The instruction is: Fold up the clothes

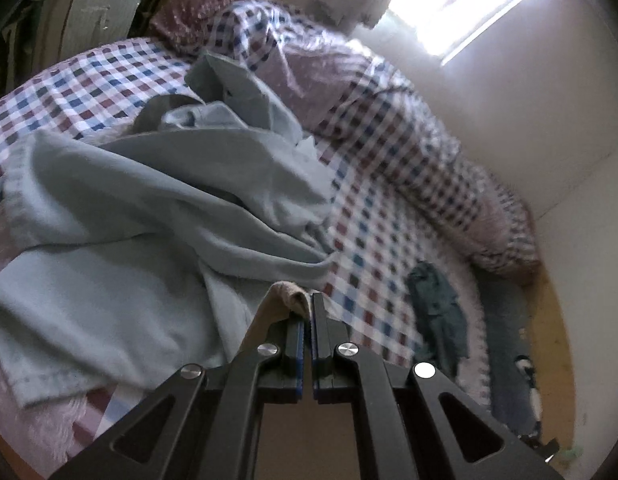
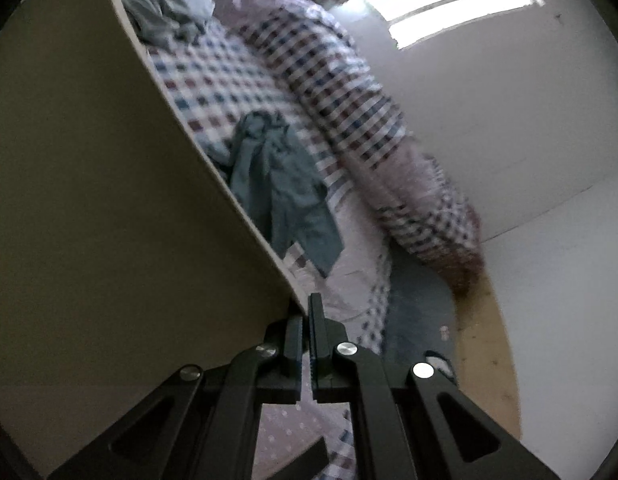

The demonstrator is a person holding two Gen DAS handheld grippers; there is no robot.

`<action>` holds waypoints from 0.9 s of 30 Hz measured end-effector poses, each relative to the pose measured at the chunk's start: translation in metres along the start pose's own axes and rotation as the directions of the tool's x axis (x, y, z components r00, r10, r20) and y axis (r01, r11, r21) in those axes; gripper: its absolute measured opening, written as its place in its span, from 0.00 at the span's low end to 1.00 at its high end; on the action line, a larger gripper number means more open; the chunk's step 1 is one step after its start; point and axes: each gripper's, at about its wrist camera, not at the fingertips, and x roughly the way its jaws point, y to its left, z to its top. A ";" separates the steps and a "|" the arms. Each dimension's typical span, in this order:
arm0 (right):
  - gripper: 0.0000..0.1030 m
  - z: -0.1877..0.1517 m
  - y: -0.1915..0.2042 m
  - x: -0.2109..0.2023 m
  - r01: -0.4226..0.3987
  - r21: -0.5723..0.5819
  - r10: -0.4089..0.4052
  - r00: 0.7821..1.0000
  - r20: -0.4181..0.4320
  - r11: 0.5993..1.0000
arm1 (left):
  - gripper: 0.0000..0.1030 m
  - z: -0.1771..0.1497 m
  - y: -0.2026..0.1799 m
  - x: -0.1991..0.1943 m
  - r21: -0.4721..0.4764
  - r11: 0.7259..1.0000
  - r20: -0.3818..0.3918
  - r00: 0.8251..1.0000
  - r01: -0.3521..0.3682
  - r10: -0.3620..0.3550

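A beige garment (image 2: 109, 200) hangs stretched between my grippers and fills the left half of the right wrist view. My right gripper (image 2: 307, 306) is shut on its lower corner. In the left wrist view only a small beige fold (image 1: 287, 294) shows at the fingertips, and my left gripper (image 1: 307, 304) is shut on it. A crumpled pale blue-grey garment (image 1: 149, 208) lies on the bed just beyond the left gripper, and it shows far off as the pale garment (image 2: 169, 0) in the right view. A small teal garment (image 2: 277, 188) lies bunched on the sheet near the bed's edge.
The bed has a checked sheet (image 1: 373, 248). A rolled checked quilt (image 1: 421, 152) lies along the white wall under a bright window (image 1: 469, 4). The teal garment (image 1: 437, 308) sits near the bed edge. Beyond it are a wooden floor (image 2: 485, 344), a dark mat and slippers (image 1: 527, 376).
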 end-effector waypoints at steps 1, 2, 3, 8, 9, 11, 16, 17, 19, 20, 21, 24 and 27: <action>0.00 0.003 0.000 0.016 -0.010 -0.005 0.010 1.000 -0.010 1.000 | 0.01 0.003 -0.001 0.009 0.001 1.000 -0.006 1.000 -0.013 0.013; 0.00 0.008 0.000 0.030 -0.017 -0.016 0.017 1.000 -0.020 1.000 | 0.01 0.005 -0.002 0.018 0.003 1.000 -0.011 1.000 -0.026 0.026; 0.00 0.011 0.002 0.041 -0.022 -0.028 0.021 0.999 -0.026 0.999 | 0.01 0.008 -0.004 0.028 0.004 0.999 -0.017 0.999 -0.039 0.039; 0.00 0.026 0.001 0.089 -0.045 -0.075 0.042 0.998 -0.048 0.996 | 0.01 0.017 -0.008 0.050 0.013 0.997 -0.021 0.997 -0.071 0.072; 0.00 0.029 0.000 0.100 -0.050 -0.080 0.046 0.997 -0.055 0.996 | 0.01 0.019 -0.008 0.054 0.014 0.997 -0.022 0.997 -0.076 0.077; 0.00 0.033 -0.003 0.119 -0.060 -0.089 0.053 0.996 -0.070 0.994 | 0.01 0.025 -0.010 0.061 0.009 0.996 -0.022 0.996 -0.084 0.084; 0.00 0.034 0.002 0.139 -0.067 -0.081 0.059 0.993 -0.099 0.994 | 0.01 0.026 -0.009 0.088 0.039 0.991 -0.033 0.991 -0.130 0.131; 0.00 0.034 0.006 0.146 -0.074 -0.088 0.064 0.992 -0.110 0.993 | 0.01 0.025 -0.008 0.096 0.047 0.988 -0.038 0.988 -0.148 0.150; 0.00 0.033 0.015 0.161 -0.097 -0.104 0.082 0.987 -0.138 0.990 | 0.01 0.023 -0.006 0.112 0.063 0.981 -0.048 0.981 -0.184 0.187; 0.00 0.034 0.018 0.167 -0.105 -0.104 0.089 0.985 -0.148 0.989 | 0.01 0.022 -0.005 0.119 0.072 0.977 -0.053 0.977 -0.202 0.206; 0.00 0.035 0.021 0.173 -0.108 -0.104 0.091 0.984 -0.155 0.989 | 0.01 0.022 -0.006 0.122 0.078 0.976 -0.047 0.977 -0.205 0.209; 0.00 0.036 0.026 0.185 -0.112 -0.104 0.093 0.980 -0.176 0.988 | 0.01 0.021 -0.010 0.132 0.099 0.968 -0.041 0.971 -0.230 0.234; 0.25 0.036 0.030 0.197 -0.097 -0.105 0.072 0.974 -0.215 0.990 | 0.02 0.019 -0.008 0.143 0.123 0.961 -0.056 0.965 -0.248 0.256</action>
